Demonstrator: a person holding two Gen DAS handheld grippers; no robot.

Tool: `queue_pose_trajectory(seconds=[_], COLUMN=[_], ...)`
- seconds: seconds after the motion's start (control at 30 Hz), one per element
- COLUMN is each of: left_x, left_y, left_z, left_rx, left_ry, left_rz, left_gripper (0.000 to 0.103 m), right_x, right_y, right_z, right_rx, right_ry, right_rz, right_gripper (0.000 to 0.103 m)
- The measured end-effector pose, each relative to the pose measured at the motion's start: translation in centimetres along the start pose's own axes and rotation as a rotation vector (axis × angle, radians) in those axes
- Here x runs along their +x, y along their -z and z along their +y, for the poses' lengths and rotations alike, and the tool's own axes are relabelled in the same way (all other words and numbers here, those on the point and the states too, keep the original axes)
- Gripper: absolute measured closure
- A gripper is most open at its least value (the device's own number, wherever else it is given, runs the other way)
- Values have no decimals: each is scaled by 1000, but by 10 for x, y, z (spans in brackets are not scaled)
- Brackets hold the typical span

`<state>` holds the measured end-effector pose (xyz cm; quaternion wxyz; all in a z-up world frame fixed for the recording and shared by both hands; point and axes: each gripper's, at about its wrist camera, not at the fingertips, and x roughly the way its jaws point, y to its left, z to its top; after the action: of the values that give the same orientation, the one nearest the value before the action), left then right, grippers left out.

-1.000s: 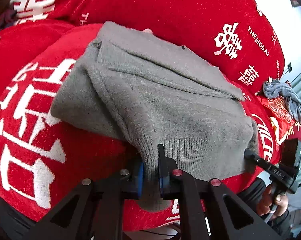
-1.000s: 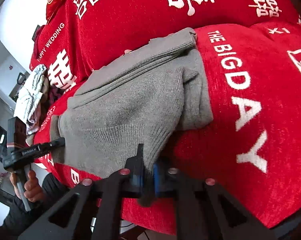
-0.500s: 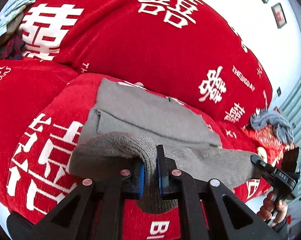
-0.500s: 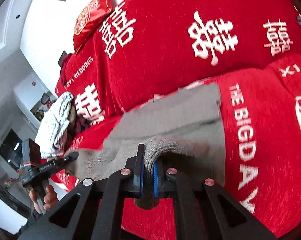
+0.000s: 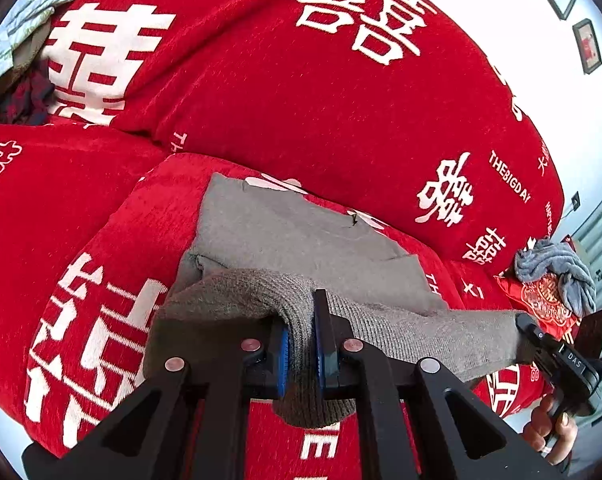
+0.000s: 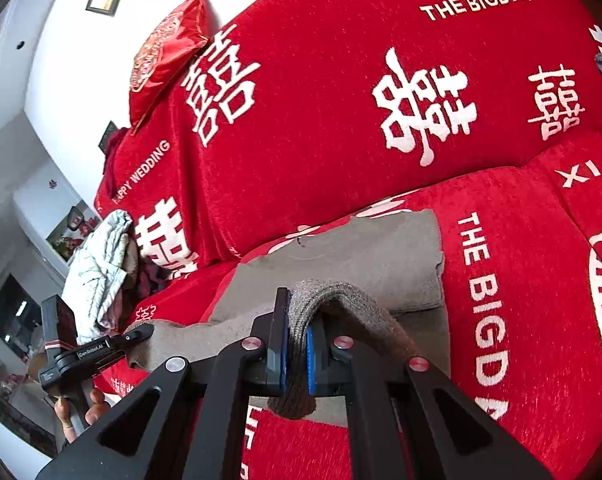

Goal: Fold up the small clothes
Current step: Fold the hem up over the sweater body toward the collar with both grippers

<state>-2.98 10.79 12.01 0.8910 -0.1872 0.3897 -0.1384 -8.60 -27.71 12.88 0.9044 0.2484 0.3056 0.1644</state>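
Both tools have lifted the sweater's (image 5: 301, 236) near hem off the sofa (image 5: 261, 92) since a second ago. The left tool (image 5: 301, 344) and right tool (image 6: 297, 352) are each clamped on the ribbed edge, stretched between them. The far half lies flat, so the fold-over seems begun.

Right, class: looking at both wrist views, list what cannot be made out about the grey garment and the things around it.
- Grey knit garment: its type; it is folded, and the left hand-held gripper covers the near hem.
- Same hem in the right wrist view: behind the right hand-held gripper.
- Pale bundle: too bunched to identify.
- Blue-grey cloth: small and crumpled near the edge.
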Motion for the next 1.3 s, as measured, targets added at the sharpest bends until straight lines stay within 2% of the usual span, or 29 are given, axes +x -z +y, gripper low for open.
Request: queue_pose_trajectory(seconds=[0.33, 0.7, 1.0, 1.3], left_x=[13, 42, 80, 112], left_y=[-28, -54, -68, -75], left_z=[-6, -11, -11, 1], left_rx=[15, 31, 47, 21], left_ry=[9, -17, -68, -85], left_rz=[11, 40, 95, 144], left_gripper=[92, 92, 92, 92], right_x=[17, 40, 75, 102], right_y=[-24, -40, -48, -54], right_z=[1, -1, -18, -28], right_rx=[10, 6, 13, 28], right_ry=[40, 90, 171, 203], right_rz=[2, 10, 73, 108], right_gripper=[96, 96, 96, 96])
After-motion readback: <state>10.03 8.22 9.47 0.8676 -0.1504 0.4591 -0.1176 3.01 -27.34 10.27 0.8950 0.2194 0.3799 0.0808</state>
